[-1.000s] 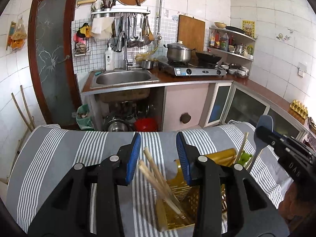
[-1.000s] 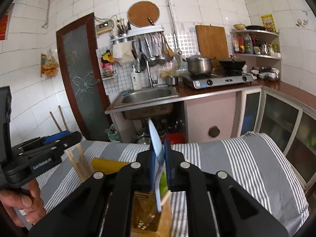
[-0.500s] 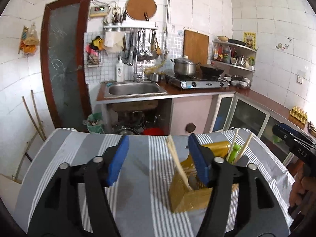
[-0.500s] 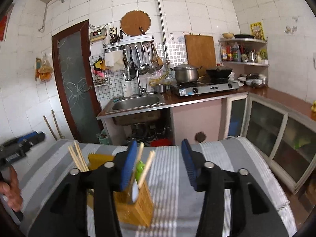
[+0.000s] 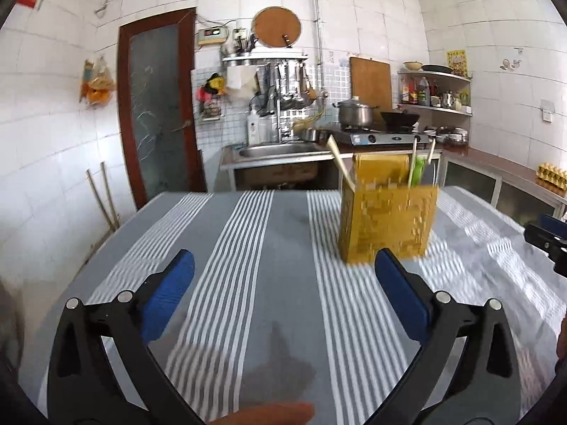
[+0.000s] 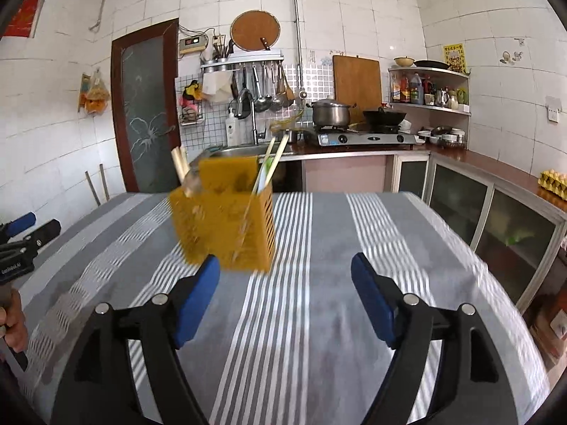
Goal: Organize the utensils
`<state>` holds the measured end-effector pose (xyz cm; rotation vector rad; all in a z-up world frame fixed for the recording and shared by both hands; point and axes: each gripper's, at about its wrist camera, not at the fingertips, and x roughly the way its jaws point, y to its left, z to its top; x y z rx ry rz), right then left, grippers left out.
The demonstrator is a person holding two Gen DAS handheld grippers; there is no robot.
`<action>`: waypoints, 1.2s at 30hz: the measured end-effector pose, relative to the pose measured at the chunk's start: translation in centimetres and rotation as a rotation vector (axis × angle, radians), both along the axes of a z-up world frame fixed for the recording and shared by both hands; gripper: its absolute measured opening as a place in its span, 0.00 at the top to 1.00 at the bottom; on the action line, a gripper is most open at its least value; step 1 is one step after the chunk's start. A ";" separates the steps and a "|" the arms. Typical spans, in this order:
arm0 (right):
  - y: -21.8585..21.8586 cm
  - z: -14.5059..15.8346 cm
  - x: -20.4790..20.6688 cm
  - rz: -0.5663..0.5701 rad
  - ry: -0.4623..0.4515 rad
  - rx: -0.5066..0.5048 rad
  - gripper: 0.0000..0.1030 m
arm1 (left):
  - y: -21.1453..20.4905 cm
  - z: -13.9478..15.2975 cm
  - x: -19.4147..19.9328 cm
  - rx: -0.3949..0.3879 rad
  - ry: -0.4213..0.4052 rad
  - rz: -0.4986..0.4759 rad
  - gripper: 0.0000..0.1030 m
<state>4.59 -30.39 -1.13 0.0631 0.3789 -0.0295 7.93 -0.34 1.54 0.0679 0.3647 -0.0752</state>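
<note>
A yellow perforated utensil holder (image 5: 386,221) (image 6: 226,226) stands upright on the striped tablecloth (image 5: 269,248) (image 6: 319,248). Wooden chopsticks (image 5: 340,164) (image 6: 273,163) and a green-handled utensil (image 5: 417,170) stick out of it. My left gripper (image 5: 283,276) hovers over the cloth short of the holder and to its left, jaws opening wide with nothing between them. My right gripper (image 6: 285,278) is short of the holder, which stands ahead of its left finger; its jaws are opening too, and they are empty. The right gripper's tip (image 5: 545,239) shows at the left view's right edge.
Beyond the table are a sink (image 6: 244,150), a gas stove with a pot (image 6: 329,113) and a wok (image 6: 384,117), hanging ladles, a corner shelf of bottles and low cabinets (image 6: 496,212). A glass door (image 5: 156,106) stands at the left. A hand (image 6: 14,326) holds the left gripper.
Both grippers pulled back from the holder and sank toward the table. The left let go of the chopsticks and the right of the blue-handled utensil, both left in the holder. Both jaws spread wide.
</note>
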 end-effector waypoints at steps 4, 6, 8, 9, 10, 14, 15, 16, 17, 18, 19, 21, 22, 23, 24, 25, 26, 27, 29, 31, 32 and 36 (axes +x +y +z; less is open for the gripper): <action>1.6 -2.0 -2.2 0.024 -0.010 -0.042 0.25 | 0.4 -2.4 -2.3 -0.006 -0.027 0.014 0.05; 2.0 -2.7 -2.9 0.025 -0.015 -0.056 0.25 | 0.5 -3.1 -2.8 -0.012 -0.045 0.025 0.05; 2.1 -2.9 -3.1 0.025 -0.027 -0.048 0.25 | 0.3 -3.2 -2.8 -0.025 -0.044 0.014 0.05; 2.0 -2.8 -3.0 0.021 -0.035 -0.047 0.25 | 0.1 -3.2 -2.9 -0.027 -0.059 0.014 0.05; 2.0 -2.8 -3.0 0.020 -0.040 -0.049 0.25 | 0.0 -3.3 -3.0 -0.023 -0.075 0.016 0.05; 1.9 -3.7 -2.9 0.010 -0.048 -0.050 0.25 | -0.6 -4.3 -2.9 -0.014 -0.078 0.015 0.05; 1.8 -3.8 -2.9 0.006 -0.050 -0.046 0.25 | -0.8 -4.4 -2.9 -0.011 -0.077 0.016 0.05; 1.7 -3.9 -2.9 0.003 -0.052 -0.042 0.25 | -0.8 -4.3 -2.9 -0.011 -0.080 0.018 0.05; 1.6 -3.9 -2.8 0.001 -0.055 -0.038 0.25 | -0.7 -4.3 -3.0 -0.015 -0.089 0.023 0.05; 1.6 -3.9 -2.8 -0.002 -0.056 -0.036 0.25 | -0.7 -4.3 -3.2 -0.014 -0.092 0.027 0.05; 1.5 -4.0 -2.7 -0.005 -0.058 -0.033 0.25 | -0.8 -4.3 -3.2 -0.011 -0.094 0.030 0.05; 1.4 -4.3 -2.8 -0.005 -0.060 -0.030 0.25 | -1.1 -4.8 -3.3 0.003 -0.097 0.035 0.05; 1.5 -4.4 -2.8 -0.008 -0.062 -0.034 0.25 | -1.3 -4.8 -3.2 0.006 -0.095 0.032 0.05; 1.6 -4.3 -2.9 -0.010 -0.066 -0.043 0.24 | -1.4 -4.9 -3.1 0.009 -0.089 0.030 0.05; 1.7 -4.3 -3.0 -0.010 -0.072 -0.052 0.24 | -1.4 -4.9 -3.0 0.008 -0.085 0.029 0.05; 1.9 -4.3 -3.1 -0.011 -0.076 -0.060 0.24 | -1.4 -5.0 -2.9 0.007 -0.079 0.028 0.05; 1.9 -4.3 -3.3 -0.011 -0.077 -0.069 0.24 | -1.4 -5.1 -2.9 0.005 -0.073 0.028 0.05; 2.0 -4.4 -3.2 -0.012 -0.076 -0.074 0.24 | -1.5 -5.1 -2.9 0.005 -0.072 0.029 0.05; 1.9 -4.4 -3.3 -0.021 -0.076 -0.072 0.24 | -1.6 -5.1 -3.2 0.011 -0.080 0.027 0.05; 1.8 -4.4 -3.0 -0.044 -0.071 -0.063 0.24 | -1.7 -5.1 -3.3 0.029 -0.088 0.023 0.05; 1.7 -4.3 -3.0 -0.052 -0.071 -0.057 0.24 | -1.7 -5.1 -3.2 0.033 -0.088 0.023 0.05; 2.0 -4.4 -3.1 -0.053 -0.078 -0.062 0.24 | -1.4 -5.0 -2.9 0.024 -0.076 0.023 0.05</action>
